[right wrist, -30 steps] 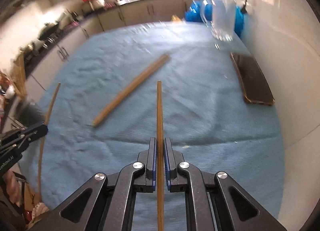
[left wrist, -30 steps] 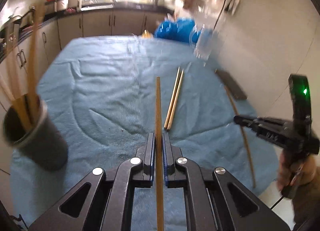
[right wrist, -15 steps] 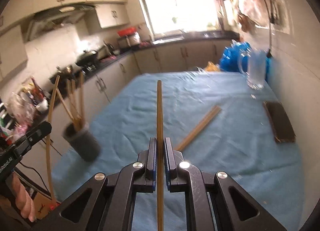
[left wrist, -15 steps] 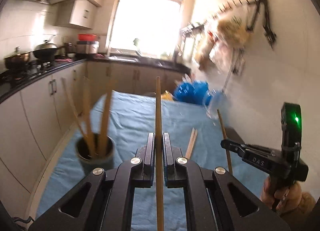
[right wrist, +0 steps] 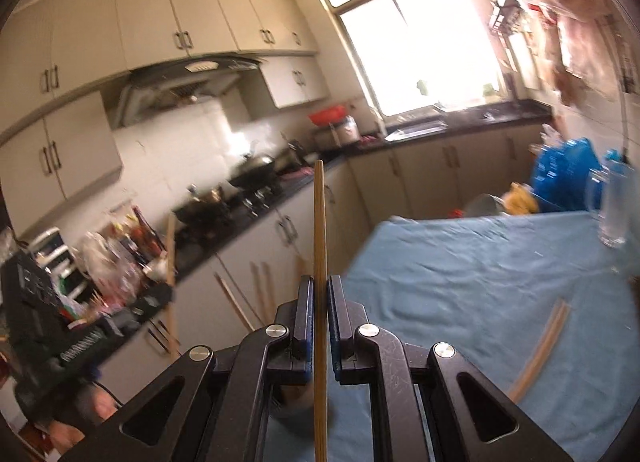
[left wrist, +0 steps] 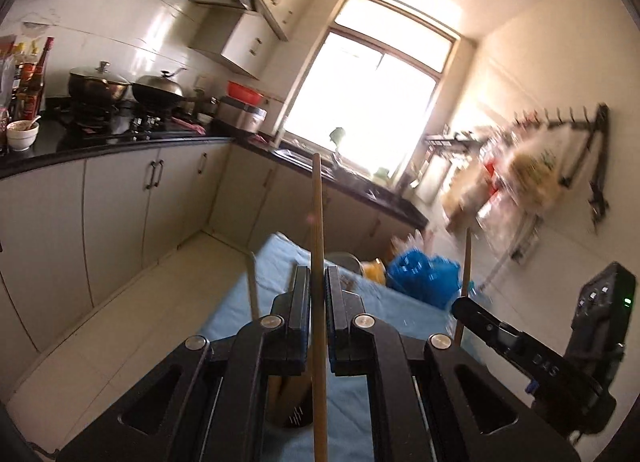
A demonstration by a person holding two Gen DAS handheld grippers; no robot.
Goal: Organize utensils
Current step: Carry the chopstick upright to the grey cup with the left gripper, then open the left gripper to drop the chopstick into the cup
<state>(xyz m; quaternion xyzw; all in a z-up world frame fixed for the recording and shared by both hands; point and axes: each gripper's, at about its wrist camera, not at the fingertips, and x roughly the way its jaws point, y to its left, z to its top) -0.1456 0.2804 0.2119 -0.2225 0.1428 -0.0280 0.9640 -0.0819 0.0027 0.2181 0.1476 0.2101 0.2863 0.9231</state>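
Between the blue pads of the left hand-held gripper (left wrist: 318, 282), a wooden chopstick (left wrist: 318, 229) is clamped and points up toward the window (left wrist: 360, 89). Below its fingers stands a dark holder (left wrist: 290, 408) with more sticks in it, on the near part of the surface (left wrist: 256, 298), which wears a blue cloth. At the right of that view the right hand-held gripper (left wrist: 466, 308), lettered "DAS", pinches a second chopstick (left wrist: 466, 258); a green light glows on its body. From the right wrist, that gripper (right wrist: 319, 294) is closed on its chopstick (right wrist: 319, 221), while the left tool at the lower left carries writing too blurred to read. Two loose chopsticks (right wrist: 540, 350) lie near the surface's right edge. Farther off, a clear glass mug (right wrist: 612, 209) stands near the far right corner, with a blue bag (right wrist: 560, 177) behind it.
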